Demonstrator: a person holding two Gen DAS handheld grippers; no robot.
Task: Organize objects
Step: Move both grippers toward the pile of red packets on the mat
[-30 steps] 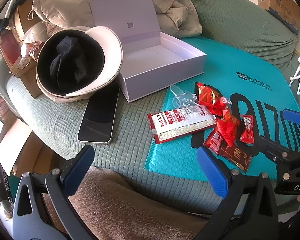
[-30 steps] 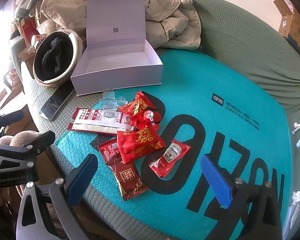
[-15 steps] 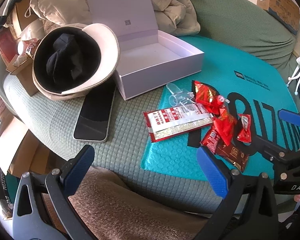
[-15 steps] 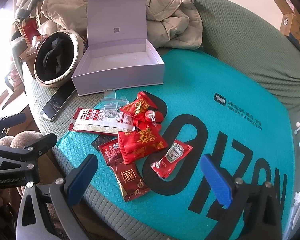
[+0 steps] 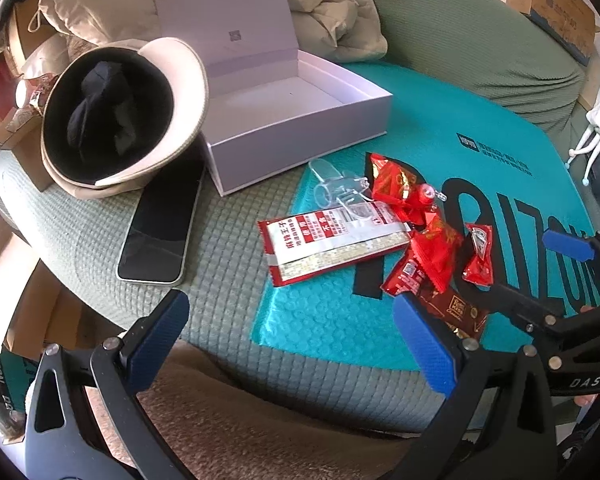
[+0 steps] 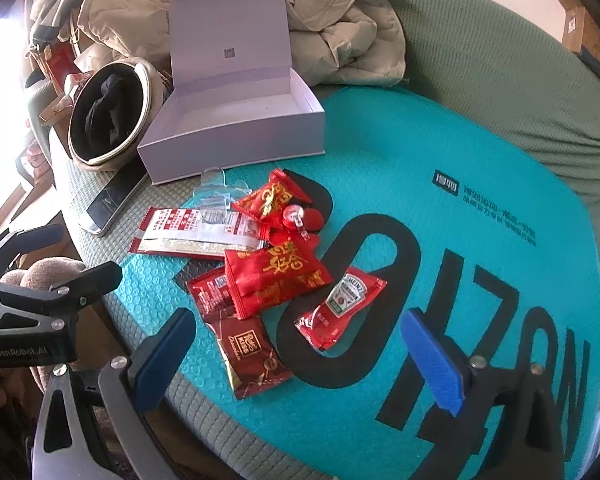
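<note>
Since the earlier frames the left tool (image 5: 292,344) has slid a little toward the pile, so the hat and box sit nearer the top of its view; the right tool (image 6: 300,356) has eased closer to the packets. Nothing on the sofa has shifted.

Both tools are released, blue pads spread wide, grasping nothing. The right tool hangs above the near edge of the teal mailer (image 6: 440,168). Between its pads, toward 12 o'clock, lies a ketchup sachet (image 6: 342,306); at 11 o'clock a brown chocolate packet (image 6: 252,354) lies partly under a red candy pouch (image 6: 278,276). Further toward 12 sits a second red pouch (image 6: 270,200) with a small red charm (image 6: 300,216) just beside it, and at 10 o'clock of the pile a long red-and-white sachet (image 6: 196,232) lies under a clear plastic piece (image 6: 216,194).

Beyond the pile — at 12 o'clock — stands the white box (image 6: 236,128), lid upright. At its 9 o'clock a hat (image 6: 108,112) rests brim-up, touching a phone (image 6: 114,196) lying flat on the green sofa (image 6: 500,72). A beige coat (image 6: 340,28) is heaped behind the box.
</note>
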